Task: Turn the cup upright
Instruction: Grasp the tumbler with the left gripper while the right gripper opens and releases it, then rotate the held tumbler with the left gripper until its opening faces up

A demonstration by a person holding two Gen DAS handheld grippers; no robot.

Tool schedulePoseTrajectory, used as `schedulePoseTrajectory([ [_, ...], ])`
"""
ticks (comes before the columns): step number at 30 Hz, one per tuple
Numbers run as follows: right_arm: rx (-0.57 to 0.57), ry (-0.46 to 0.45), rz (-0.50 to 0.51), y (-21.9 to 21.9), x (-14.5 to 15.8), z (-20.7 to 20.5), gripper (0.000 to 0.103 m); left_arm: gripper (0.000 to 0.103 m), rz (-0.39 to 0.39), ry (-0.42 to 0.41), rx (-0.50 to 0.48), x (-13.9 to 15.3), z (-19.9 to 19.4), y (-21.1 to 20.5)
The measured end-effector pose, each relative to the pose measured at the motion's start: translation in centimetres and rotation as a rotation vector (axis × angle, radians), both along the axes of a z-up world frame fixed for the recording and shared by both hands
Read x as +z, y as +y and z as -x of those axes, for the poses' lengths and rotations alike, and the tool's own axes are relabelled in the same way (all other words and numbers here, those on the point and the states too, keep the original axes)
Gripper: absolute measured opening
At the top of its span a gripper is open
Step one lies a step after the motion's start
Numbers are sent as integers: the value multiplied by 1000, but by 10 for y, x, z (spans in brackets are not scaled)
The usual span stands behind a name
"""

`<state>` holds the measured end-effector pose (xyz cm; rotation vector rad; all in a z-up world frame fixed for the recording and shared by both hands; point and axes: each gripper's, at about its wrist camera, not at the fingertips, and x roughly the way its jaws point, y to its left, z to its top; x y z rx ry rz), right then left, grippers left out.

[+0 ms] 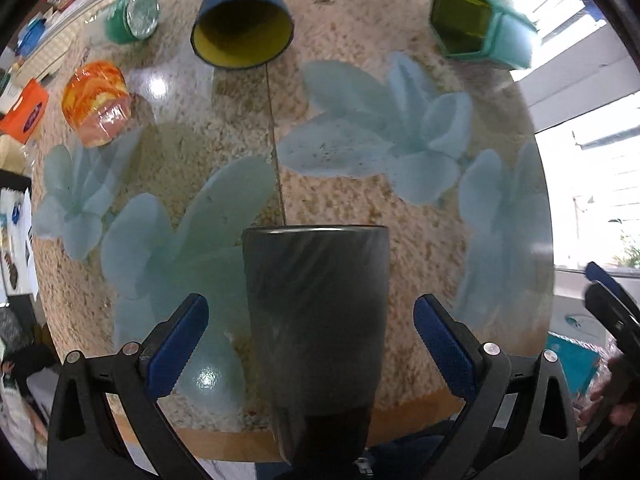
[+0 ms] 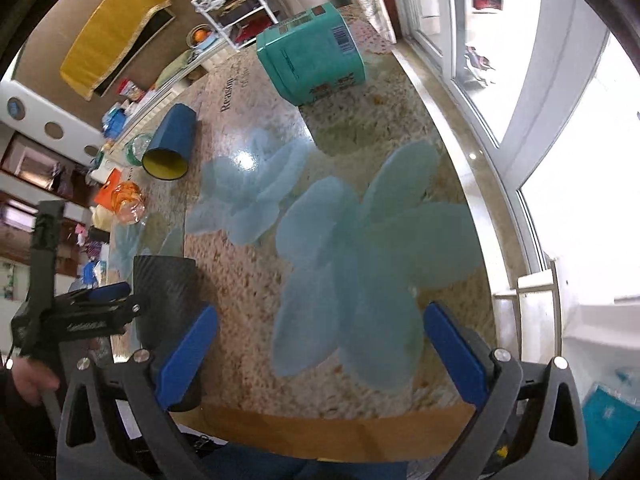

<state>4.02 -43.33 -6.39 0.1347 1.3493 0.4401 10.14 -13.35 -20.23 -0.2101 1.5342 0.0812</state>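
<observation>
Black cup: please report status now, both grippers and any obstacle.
Left gripper open, fingers either side of black cup, not touching. Right gripper open, empty. Cup lying at near table edge. Nothing in the way.

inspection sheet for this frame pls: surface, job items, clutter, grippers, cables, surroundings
Surface: speckled stone table with pale blue flower prints, glossy.
Job's things: black cup at the near edge, between the left gripper's fingers, not clamped; whether it is upright or inverted cannot be told.
Clutter: blue cup on its side, yellow inside; teal hexagonal cup on its side; orange cup; green glass; teal box.
Grippers: left gripper open around the black cup; right gripper open, empty.
Cables: nothing seen.
Surroundings: windows to the right, shelf rack behind.
</observation>
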Motion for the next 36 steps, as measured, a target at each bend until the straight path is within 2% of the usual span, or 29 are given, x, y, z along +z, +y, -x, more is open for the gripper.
schedulePoseTrajectory([
  [5,44,26,-16,-1,-10,-9,103,103,-27,55,19,-20,-8,0],
  [9,64,36,-30,2,-13,-11,103,103,0,119,50,-40,-12,6],
  [12,70,44,-27,7,-15,-10,103,103,19,129,78,-50,-15,15],
  [14,78,49,-17,13,-16,-7,103,92,51,134,68,-53,-15,21],
  [17,102,50,-2,23,-18,-1,103,87,76,149,55,-63,-14,22],
  [23,101,61,19,33,-19,9,103,84,49,94,53,-62,-15,15],
  [32,67,59,36,32,-19,11,103,83,120,36,119,-51,11,34],
  [36,72,37,27,33,-14,11,103,83,143,-39,149,-27,22,41],
])
